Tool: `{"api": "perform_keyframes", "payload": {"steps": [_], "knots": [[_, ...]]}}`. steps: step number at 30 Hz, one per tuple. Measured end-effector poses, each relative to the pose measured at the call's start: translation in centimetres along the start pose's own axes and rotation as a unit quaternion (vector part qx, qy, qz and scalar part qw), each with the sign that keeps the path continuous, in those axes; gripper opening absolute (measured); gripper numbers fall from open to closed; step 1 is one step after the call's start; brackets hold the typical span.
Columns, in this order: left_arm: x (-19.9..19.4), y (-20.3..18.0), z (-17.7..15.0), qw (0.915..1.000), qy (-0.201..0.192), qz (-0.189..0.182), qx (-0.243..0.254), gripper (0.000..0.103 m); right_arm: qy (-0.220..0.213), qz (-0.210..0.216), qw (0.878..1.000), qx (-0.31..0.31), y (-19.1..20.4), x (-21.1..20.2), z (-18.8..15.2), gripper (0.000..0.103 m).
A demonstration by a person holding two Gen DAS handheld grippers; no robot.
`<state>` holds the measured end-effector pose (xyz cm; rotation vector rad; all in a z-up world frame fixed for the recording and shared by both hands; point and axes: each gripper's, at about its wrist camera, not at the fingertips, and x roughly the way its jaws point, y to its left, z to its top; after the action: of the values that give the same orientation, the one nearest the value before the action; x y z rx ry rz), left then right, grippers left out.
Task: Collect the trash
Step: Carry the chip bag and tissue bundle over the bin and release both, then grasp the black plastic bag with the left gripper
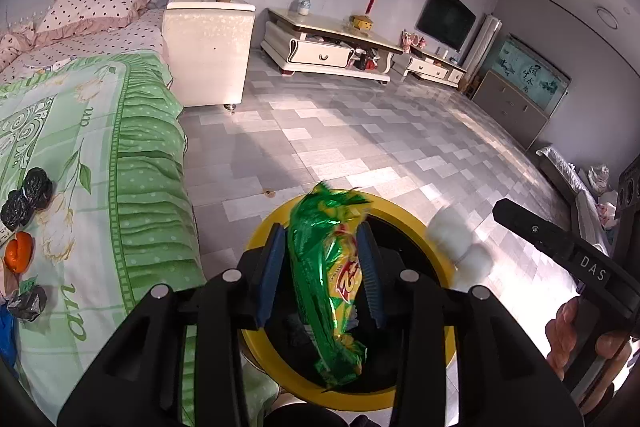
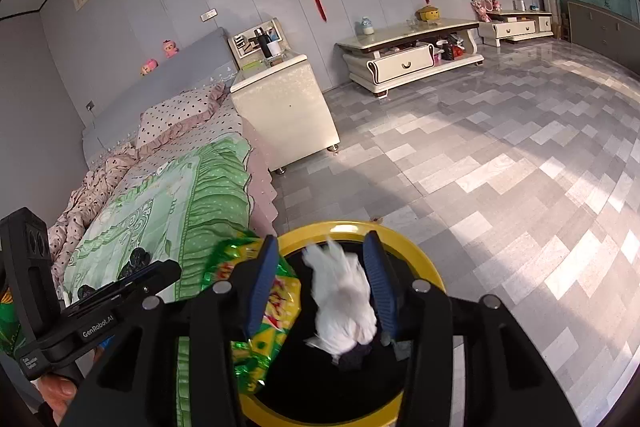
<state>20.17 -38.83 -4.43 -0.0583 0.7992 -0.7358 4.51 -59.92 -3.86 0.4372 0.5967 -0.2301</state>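
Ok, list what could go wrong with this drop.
1. The green snack wrapper hangs between the left gripper's open jaws near the yellow-rimmed bin's bed-side rim; it might snag or tip out.
2. The blurred white tissue wad, loose between the right gripper's jaws, could drift past the rim.

white tissue (image 2: pixel 345 303) motion-blurred, bin (image 1: pixel 267 227) interior dark

Green-yellow snack wrapper (image 1: pixel 332 279), crumpled, and white tissue wad (image 2: pixel 344 303), blurred, above yellow-rimmed bin (image 1: pixel 264 227) with black liner.
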Motion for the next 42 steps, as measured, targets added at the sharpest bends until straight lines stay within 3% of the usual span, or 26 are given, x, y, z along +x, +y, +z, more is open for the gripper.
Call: {"api": "perform_keyframes", "payload": {"steps": [4,10,15,25,28,34,42], "knots": [[-1.0,1.0,0.1,0.9998,-0.012,0.009,-0.013,0.06,-0.002,-0.003,1.0,0.003,0.1,-0.4,-0.1,0.054],[-3.3,3.6,0.4,0.998,-0.036,0.045,-0.026,0.076,-0.013,0.002,1.0,-0.007,1.7,-1.3,-0.2,0.071],[-6.3,7.3,0.6,0.994,-0.057,0.083,-0.041,0.083,-0.019,0.024,0.999,-0.031,4.7,-1.5,-0.3,0.077],[-13.3,17.5,0.8,0.9779,-0.09,0.168,-0.085,0.085,-0.017,0.087,0.992,-0.09,13.5,-0.8,-1.2,0.077],[-15.3,20.7,0.6,0.9712,-0.097,0.194,-0.1,0.086,-0.013,0.119,0.987,-0.105,16.5,-0.3,-1.5,0.087],[-19.1,27.7,0.3,0.9547,-0.107,0.247,-0.126,0.086,0.005,0.166,0.976,-0.145,22.5,1.1,-2.9,0.087],[-22.0,36.5,-0.8,0.9318,-0.104,0.303,-0.17,0.086,0.061,0.2,0.96,-0.187,29.2,5.3,-6.0,0.088]]}}
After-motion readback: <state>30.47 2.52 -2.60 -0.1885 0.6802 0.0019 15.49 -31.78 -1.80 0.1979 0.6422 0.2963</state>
